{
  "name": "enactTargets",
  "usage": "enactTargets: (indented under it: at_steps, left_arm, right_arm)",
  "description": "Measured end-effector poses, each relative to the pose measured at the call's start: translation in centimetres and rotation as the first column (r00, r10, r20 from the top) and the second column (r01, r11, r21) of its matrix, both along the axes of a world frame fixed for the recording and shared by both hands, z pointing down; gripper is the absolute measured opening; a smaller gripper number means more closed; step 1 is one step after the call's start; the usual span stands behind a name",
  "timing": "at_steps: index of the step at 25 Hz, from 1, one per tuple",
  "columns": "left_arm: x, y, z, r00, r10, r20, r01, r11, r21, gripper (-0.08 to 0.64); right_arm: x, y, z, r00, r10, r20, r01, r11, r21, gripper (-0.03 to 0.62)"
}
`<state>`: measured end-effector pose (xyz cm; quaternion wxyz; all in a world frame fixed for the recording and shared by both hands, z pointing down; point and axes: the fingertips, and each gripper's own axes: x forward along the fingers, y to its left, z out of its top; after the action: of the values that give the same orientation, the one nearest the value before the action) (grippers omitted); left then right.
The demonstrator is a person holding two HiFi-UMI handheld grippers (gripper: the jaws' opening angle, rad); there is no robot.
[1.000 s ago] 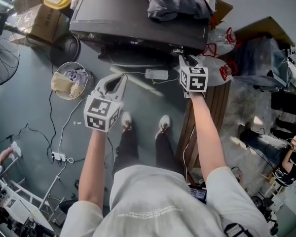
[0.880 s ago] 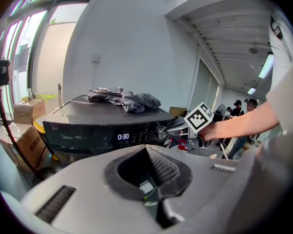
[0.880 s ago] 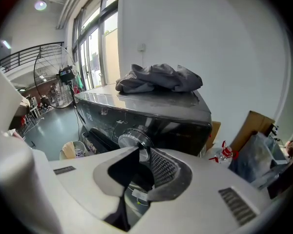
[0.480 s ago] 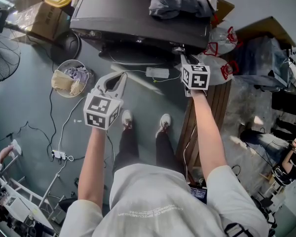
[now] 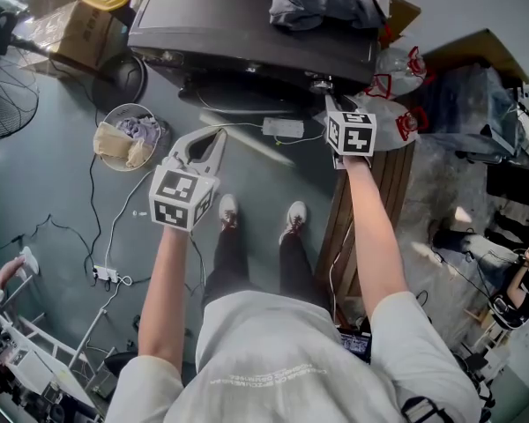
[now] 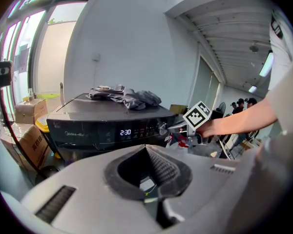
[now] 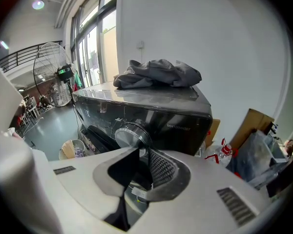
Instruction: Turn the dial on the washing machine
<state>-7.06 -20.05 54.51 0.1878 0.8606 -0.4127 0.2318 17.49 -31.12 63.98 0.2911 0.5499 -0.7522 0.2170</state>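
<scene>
grey floor (image 5: 62, 192), right hand-held gripper (image 5: 321, 88) on washing machine (image 5: 238, 25) dial (image 7: 128, 132)

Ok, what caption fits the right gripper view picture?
Right gripper pinching the silver dial on the washing machine, grey clothes heaped on top.

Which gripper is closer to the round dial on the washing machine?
Right. The right gripper has its tips right at the dial; the left gripper hangs back from the washing machine, over the floor.
</scene>
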Motion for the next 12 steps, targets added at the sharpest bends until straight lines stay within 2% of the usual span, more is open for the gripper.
enactTargets:
  at_steps: [12]
  left_arm:
    - [-0.2, 0.3, -0.2, 1.0, -0.001, 0.009, 0.001, 1.0, 0.0, 0.014]
  right_arm:
    - [0.1, 0.1, 1.1, 1.0, 0.025, -0.004, -0.026, 0.999, -0.027, 0.063]
